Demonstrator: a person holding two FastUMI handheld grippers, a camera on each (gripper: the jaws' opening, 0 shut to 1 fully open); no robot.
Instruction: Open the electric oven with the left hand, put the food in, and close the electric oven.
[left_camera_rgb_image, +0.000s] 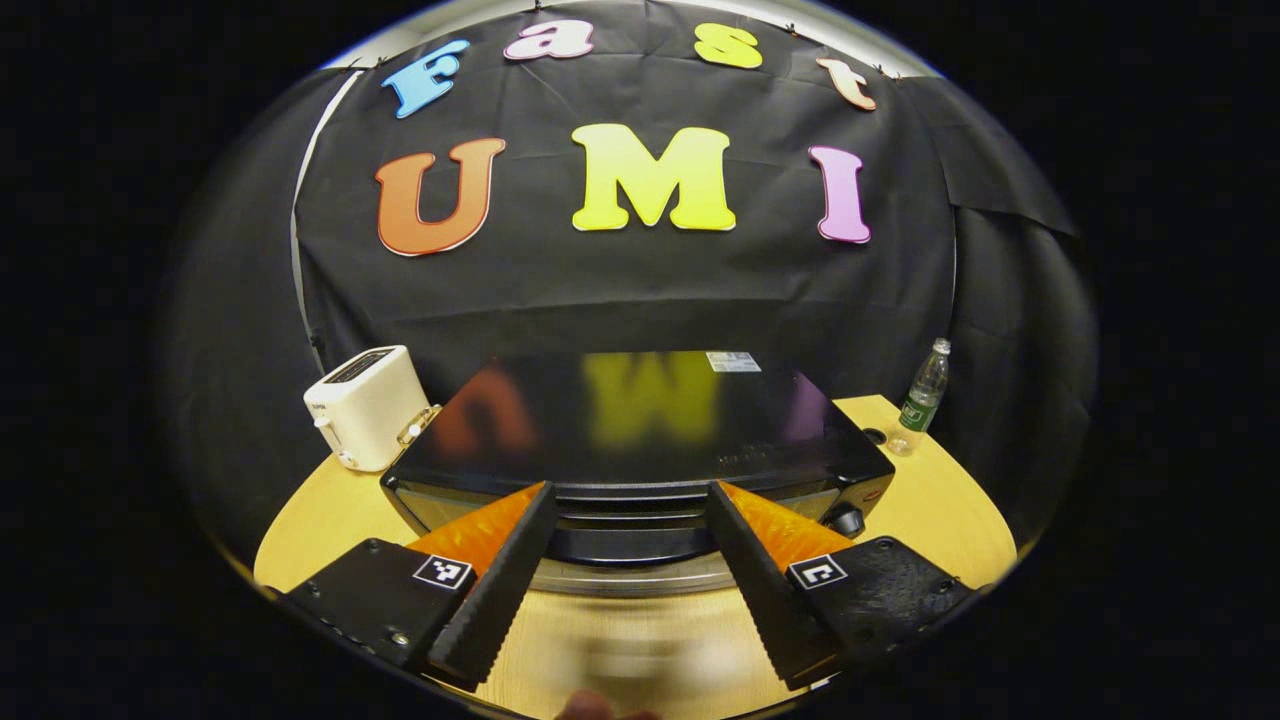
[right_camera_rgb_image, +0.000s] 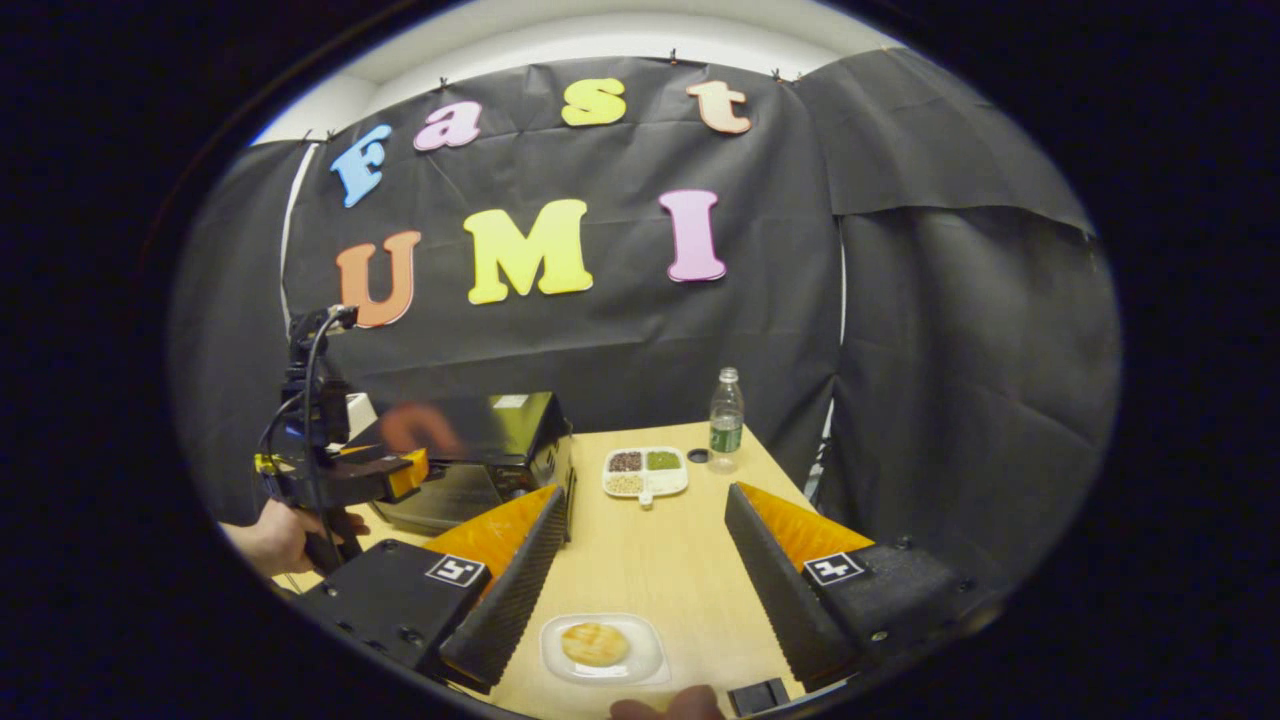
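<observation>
The black electric oven (left_camera_rgb_image: 640, 430) stands on the wooden table, its door shut, with the handle (left_camera_rgb_image: 630, 545) just beyond my fingertips. My left gripper (left_camera_rgb_image: 630, 495) is open, its jaws spread either side of the handle, touching nothing. In the right gripper view the oven (right_camera_rgb_image: 480, 455) is at left, with the left gripper (right_camera_rgb_image: 345, 475) in front of it, held by a hand. A round golden bun on a white plate (right_camera_rgb_image: 600, 648) lies on the table between the fingers of my open right gripper (right_camera_rgb_image: 645, 500), which hovers above it.
A white toaster (left_camera_rgb_image: 365, 405) stands left of the oven. A water bottle (right_camera_rgb_image: 726, 418) and its cap sit at the table's far right corner. A white divided dish (right_camera_rgb_image: 645, 470) with grains is right of the oven. A small black object (right_camera_rgb_image: 760, 695) lies at the near edge.
</observation>
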